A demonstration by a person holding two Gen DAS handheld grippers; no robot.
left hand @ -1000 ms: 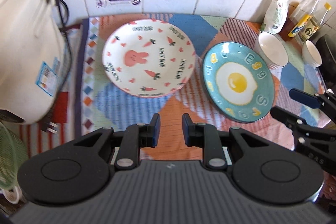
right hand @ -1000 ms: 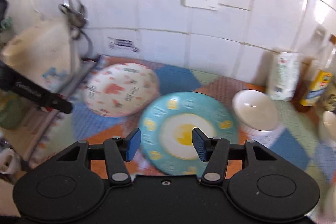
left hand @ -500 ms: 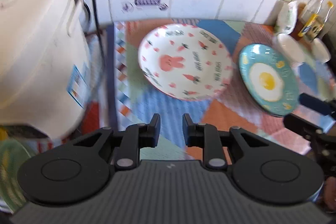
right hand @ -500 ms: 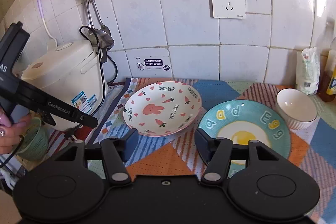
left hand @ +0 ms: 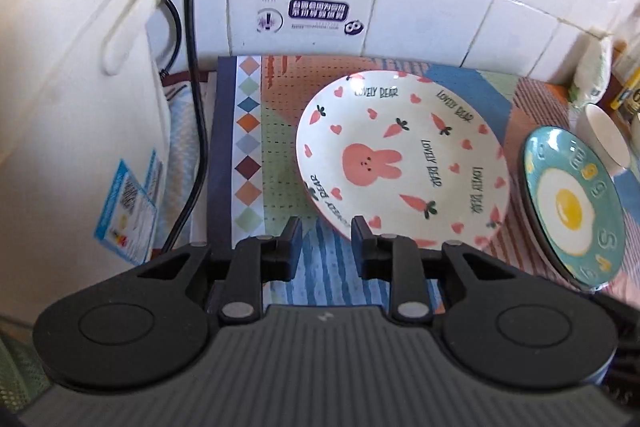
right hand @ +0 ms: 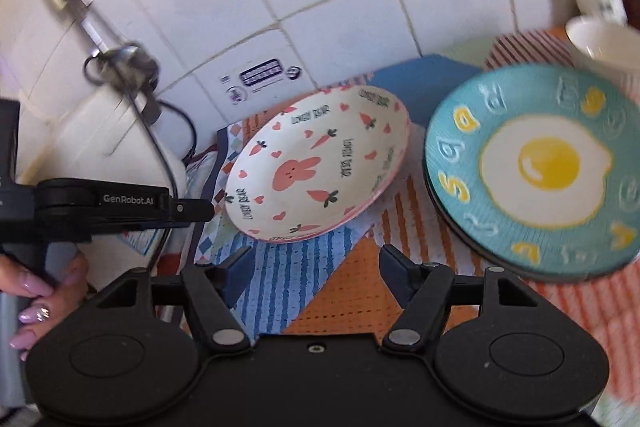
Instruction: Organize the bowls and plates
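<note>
"LOVELY BEAR" rings the rabbit plate (left hand: 402,163); left tool (right hand: 200,207) reads "GenRobot.AI".

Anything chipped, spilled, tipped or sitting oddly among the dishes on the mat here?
Nothing stands out. The bunny plate and egg plate lie flat on the patchwork mat, apart from each other, intact and clean. The white bowl stands upright behind the egg plate.

Your left gripper (left hand: 325,241) tilts steeply downward, its jaws a narrow gap apart after just opening a little, nothing between them. Your right gripper (right hand: 312,269) stands much wider, jaws empty, having just been opening. Your left hand (right hand: 38,293) wraps the handle behind its fingers, nails painted pale pink.
</note>
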